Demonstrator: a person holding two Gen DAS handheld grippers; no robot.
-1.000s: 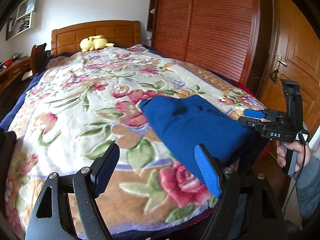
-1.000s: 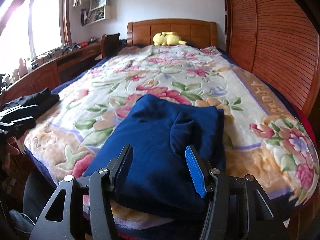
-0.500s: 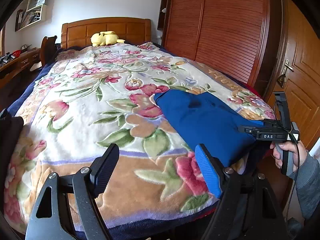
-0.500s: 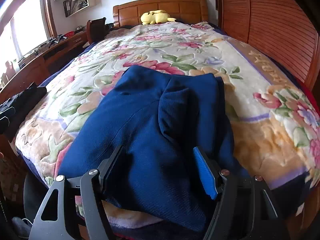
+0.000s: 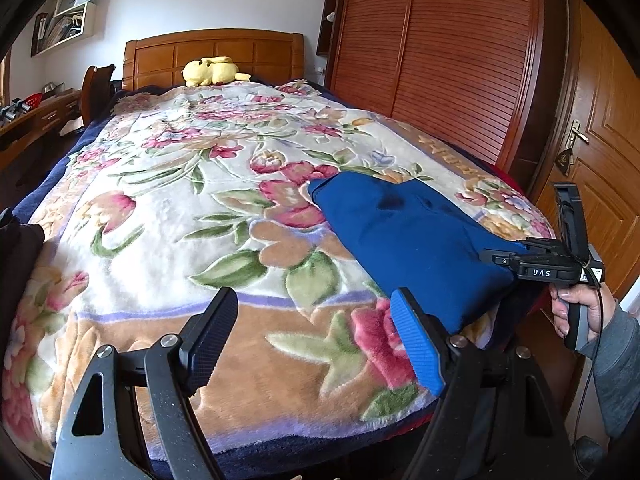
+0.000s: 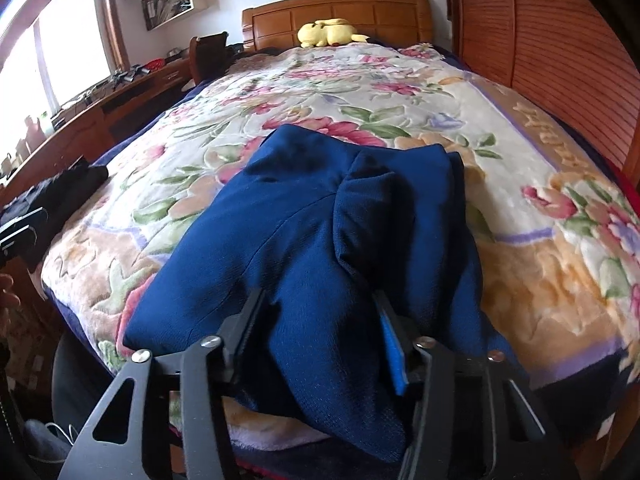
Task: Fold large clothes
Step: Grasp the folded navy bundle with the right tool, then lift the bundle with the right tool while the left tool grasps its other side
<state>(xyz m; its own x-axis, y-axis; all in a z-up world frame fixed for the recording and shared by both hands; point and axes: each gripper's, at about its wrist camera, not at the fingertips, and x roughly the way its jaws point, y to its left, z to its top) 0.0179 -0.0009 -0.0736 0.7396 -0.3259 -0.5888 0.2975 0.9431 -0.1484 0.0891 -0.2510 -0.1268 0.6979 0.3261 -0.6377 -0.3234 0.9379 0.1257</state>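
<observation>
Blue knit cloth, a folded garment [image 6: 304,232], was seen lying at the near corner of a bed, on a floral blanket [image 5: 168,208], with its near edge hanging over the foot of the mattress. A thick fold of it was bunched between the jaws of the right gripper [image 6: 316,332], which were closing; cloth was wedged against both fingers, the blue pad [image 6: 394,354] being partly buried in it, and the pads appeared to be pressing on the fold. In the left wrist view the same gripper [image 5: 516,258] was seen from the side at the garment's edge, held by a hand [image 5: 582,312] in a grey sleeve [image 5: 618,364].

The left gripper [image 5: 316,340] was held wide apart over the blanket near the foot of the bed, with nothing between its fingers. Its blue pad [image 5: 416,344] was seen just beside the near-left corner of the garment; whether it touched the cloth could not be told.

A yellow plush toy [image 5: 212,71] was lying by the wooden headboard [image 5: 216,52]. Slatted wardrobe doors [image 5: 448,56] were ranged along the bed's right side, and a panelled door [image 5: 600,152] with a lever handle was seen beyond them. A dark garment [image 6: 60,188] was lying at the bed's left edge, and a desk [image 6: 132,88] was placed under the window.
</observation>
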